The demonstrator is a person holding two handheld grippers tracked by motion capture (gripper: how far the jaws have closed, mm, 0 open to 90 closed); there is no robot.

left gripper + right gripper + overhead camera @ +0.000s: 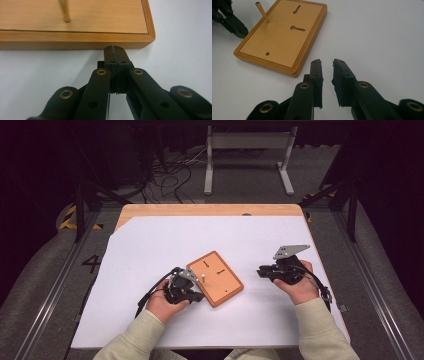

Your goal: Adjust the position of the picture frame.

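One peg stood in the board. Left gripper pressed together empty against the board's edge; right gripper spread beside the board. Remaining holes unfilled, goal unclear.

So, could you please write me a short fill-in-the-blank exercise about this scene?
1. The wooden board lies on a ____ sheet.
2. The left gripper has its fingers ____.
3. The right gripper has its fingers ____.
4. One thin peg stands ____ the board.

Missing words: white; shut; open; on
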